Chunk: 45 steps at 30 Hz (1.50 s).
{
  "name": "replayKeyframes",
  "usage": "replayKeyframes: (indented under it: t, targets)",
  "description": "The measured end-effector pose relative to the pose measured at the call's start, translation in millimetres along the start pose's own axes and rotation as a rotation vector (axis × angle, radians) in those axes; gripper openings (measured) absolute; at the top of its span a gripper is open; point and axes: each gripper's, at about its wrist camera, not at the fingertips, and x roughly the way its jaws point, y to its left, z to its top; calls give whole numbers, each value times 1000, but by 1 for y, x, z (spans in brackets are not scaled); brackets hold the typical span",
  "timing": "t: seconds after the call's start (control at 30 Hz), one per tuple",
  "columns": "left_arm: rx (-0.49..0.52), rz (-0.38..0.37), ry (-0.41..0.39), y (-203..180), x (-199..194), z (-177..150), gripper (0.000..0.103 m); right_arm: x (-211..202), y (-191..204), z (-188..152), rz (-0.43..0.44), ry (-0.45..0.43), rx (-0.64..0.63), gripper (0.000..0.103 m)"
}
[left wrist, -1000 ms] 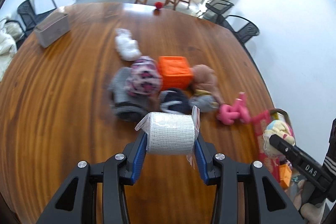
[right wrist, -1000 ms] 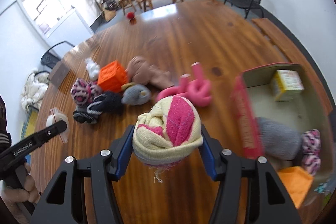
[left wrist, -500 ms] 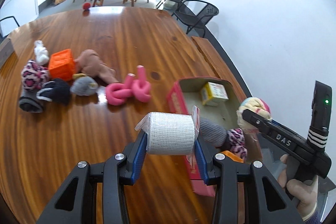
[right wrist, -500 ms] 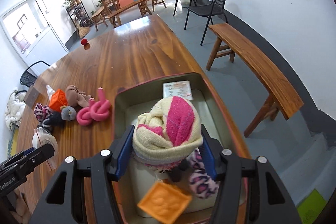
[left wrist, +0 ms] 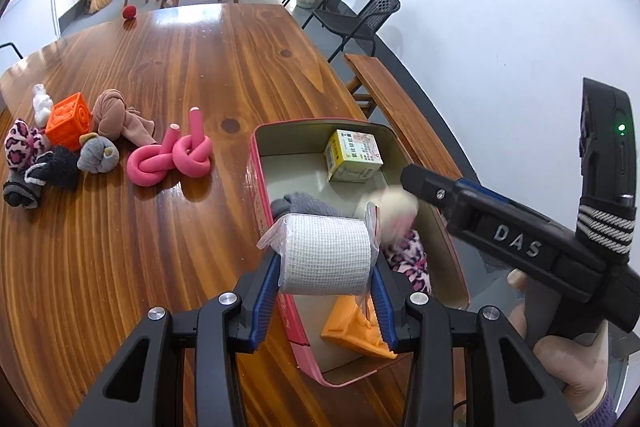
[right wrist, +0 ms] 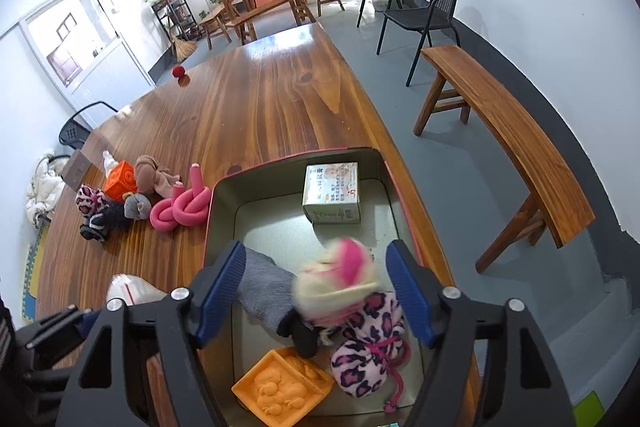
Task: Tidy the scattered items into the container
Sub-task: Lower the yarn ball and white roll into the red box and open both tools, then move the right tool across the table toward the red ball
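Observation:
My left gripper [left wrist: 325, 263] is shut on a white bandage roll in a clear bag [left wrist: 324, 253], held over the near left edge of the red-rimmed tin [left wrist: 256, 163]. My right gripper [right wrist: 316, 283] is open above the tin [right wrist: 210, 211]. The cream-and-pink sock ball [right wrist: 340, 277] is blurred between its jaws, free of them, dropping into the tin; it also shows in the left wrist view [left wrist: 394, 213]. In the tin lie a small carton [right wrist: 331, 194], a grey sock [right wrist: 262, 289], a leopard-print sock [right wrist: 366, 359] and an orange block [right wrist: 282, 385].
On the wooden table [left wrist: 160, 67], left of the tin, lie a pink knotted foam tube [left wrist: 170, 157], an orange cube [left wrist: 68, 119], a brown cloth bundle [left wrist: 116, 119], grey and dark socks [left wrist: 96, 157] and a leopard-print sock [left wrist: 20, 149]. A red ball [left wrist: 129, 12] sits far back. A bench [right wrist: 504, 135] stands right of the table.
My right gripper has opened and let go of the cream-and-pink sock ball, which falls into the tin. My left gripper has moved closer over the tin, still holding the bandage roll.

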Motion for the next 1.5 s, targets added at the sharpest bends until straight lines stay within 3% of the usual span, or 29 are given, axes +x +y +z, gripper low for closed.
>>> replayKeyframes:
  t: [0.27, 0.43, 0.67, 0.8, 0.87, 0.93, 0.97, 1.1, 1.27, 1.3, 1.37, 1.5]
  targets:
    - [52, -49, 24, -8, 10, 1, 44, -28, -23, -14, -11, -34, 118, 78]
    - [66, -77, -13, -14, 16, 18, 44, -57, -36, -31, -57, -60, 154, 78]
    - [35, 17, -59, -20, 36, 46, 44, -67, -47, -30, -16, -59, 111, 78]
    - [-23, 82, -56, -33, 62, 57, 45, -60, -55, -18, 52, -33, 14, 78]
    - [-68, 116, -61, -37, 71, 62, 53, -54, -62, -12, 90, -13, -48, 78]
    - [-164, 149, -79, -38, 76, 62, 77, -48, -72, -5, 136, 27, -122, 78]
    - [-222, 175, -98, -40, 76, 60, 81, -46, -76, -1, 159, 45, -157, 78]
    - [-317, 231, -112, -48, 71, 48, 82, -46, -91, 11, 216, 71, -280, 78]
    - [-378, 291, -116, -52, 53, 23, 82, -45, -95, 19, 295, 86, -323, 78]
    - [-395, 293, -120, -50, 49, 18, 84, -44, -94, 18, 305, 88, -328, 78]
    - [-424, 294, -133, -45, 42, 9, 101, -43, -92, 16, 313, 92, -332, 78]
    - [-485, 311, -166, -33, 30, -8, 103, -44, -90, 10, 330, 102, -329, 78]
